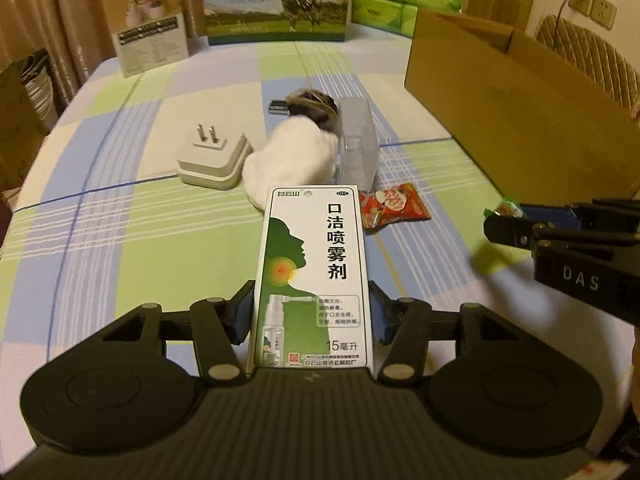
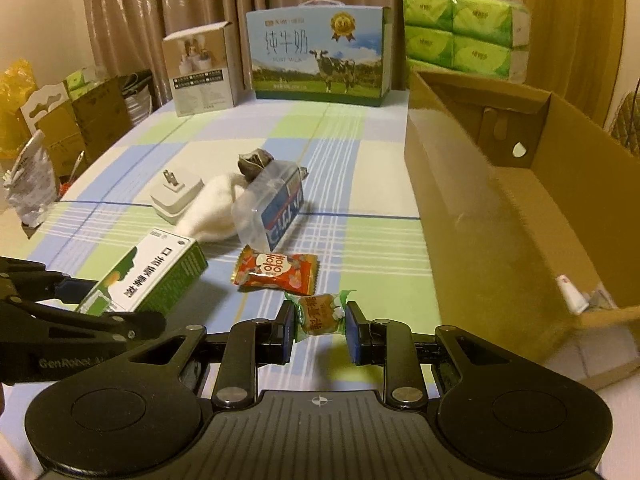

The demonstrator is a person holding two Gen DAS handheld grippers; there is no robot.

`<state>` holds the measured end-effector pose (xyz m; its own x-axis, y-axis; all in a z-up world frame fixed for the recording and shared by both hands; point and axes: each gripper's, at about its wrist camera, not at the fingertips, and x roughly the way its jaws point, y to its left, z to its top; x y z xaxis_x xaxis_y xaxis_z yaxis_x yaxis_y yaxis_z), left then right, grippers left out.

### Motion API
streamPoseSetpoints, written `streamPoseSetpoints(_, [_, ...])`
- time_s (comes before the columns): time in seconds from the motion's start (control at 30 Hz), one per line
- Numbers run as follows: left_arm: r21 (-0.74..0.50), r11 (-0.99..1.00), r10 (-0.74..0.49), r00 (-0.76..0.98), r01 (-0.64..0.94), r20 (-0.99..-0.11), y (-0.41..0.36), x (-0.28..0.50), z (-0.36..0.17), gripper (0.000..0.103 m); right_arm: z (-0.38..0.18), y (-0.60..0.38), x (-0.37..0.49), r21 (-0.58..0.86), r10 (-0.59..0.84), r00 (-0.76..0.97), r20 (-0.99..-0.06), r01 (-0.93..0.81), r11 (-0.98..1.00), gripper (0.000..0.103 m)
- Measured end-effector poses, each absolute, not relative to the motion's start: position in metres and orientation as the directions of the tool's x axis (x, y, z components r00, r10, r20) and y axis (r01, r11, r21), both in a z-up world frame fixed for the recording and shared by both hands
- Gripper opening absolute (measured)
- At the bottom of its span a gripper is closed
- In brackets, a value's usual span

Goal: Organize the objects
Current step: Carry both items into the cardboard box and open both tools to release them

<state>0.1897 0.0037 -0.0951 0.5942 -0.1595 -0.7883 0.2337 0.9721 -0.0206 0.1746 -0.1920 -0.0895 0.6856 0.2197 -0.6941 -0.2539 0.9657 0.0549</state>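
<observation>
Left claw point(image 1: 314, 316) pinches the green-and-white spray box point(image 1: 312, 276) above the checked tabletop point(image 1: 120, 220); right claw point(image 2: 319, 326) grips a green-wrapped candy point(image 2: 319, 314). Beyond lie an orange snack packet point(image 2: 276, 274), white sock point(image 1: 292, 156) and plug adapter point(image 1: 212, 156). The cardboard box point(image 2: 500, 216) stands open at right.

Ahead of the right gripper point(image 2: 320, 320): red snack packet point(image 2: 276, 274) (closest), then clear case point(image 2: 272, 208). Right: cardboard box point(image 2: 500, 216) wall.
</observation>
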Motion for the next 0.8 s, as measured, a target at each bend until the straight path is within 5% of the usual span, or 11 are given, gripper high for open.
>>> streamPoseSetpoints(0.8, [-0.051,0.973,-0.193,0.664,0.226,-0.722,-0.046,0.095,0.009,0.05,0.017,-0.249,0.09,0.08,0.207,0.784,-0.586,-0.199,0.977,0.023])
